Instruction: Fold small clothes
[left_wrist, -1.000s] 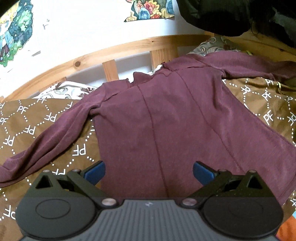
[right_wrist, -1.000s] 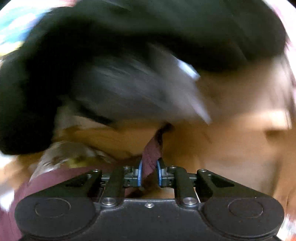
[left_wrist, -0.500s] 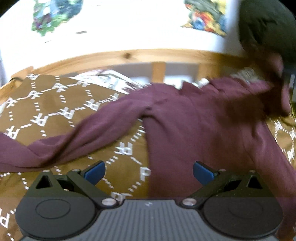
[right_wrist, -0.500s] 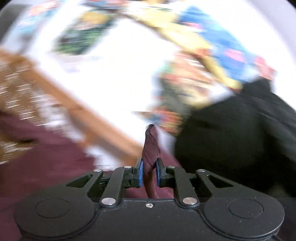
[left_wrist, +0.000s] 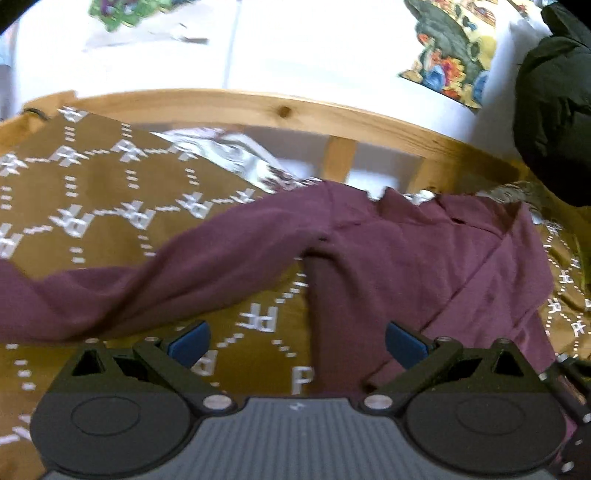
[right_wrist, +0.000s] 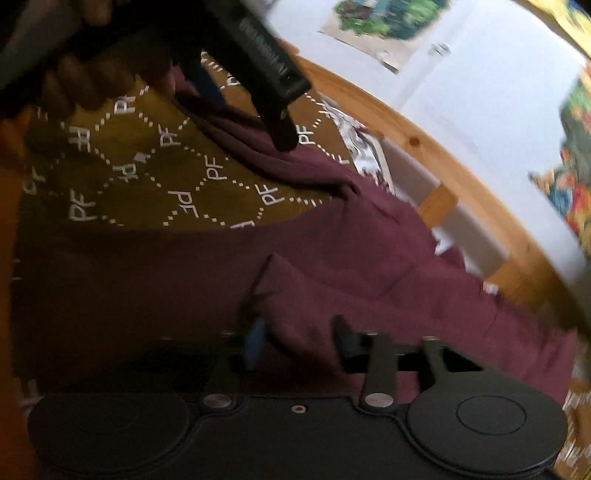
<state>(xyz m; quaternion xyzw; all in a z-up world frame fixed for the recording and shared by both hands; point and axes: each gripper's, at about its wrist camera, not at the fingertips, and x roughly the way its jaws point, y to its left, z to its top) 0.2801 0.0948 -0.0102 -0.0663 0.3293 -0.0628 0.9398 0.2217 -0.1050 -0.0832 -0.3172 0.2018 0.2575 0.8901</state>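
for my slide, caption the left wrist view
Open left gripper hovers over a maroon shirt on a brown bedspread.

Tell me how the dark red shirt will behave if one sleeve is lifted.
Probably floppy: the dark red shirt lies wrinkled on the brown blanket, and its sleeve curves loosely. Likely light, since the knit looks thin. A raised fold suggests it bunches rather than slides.
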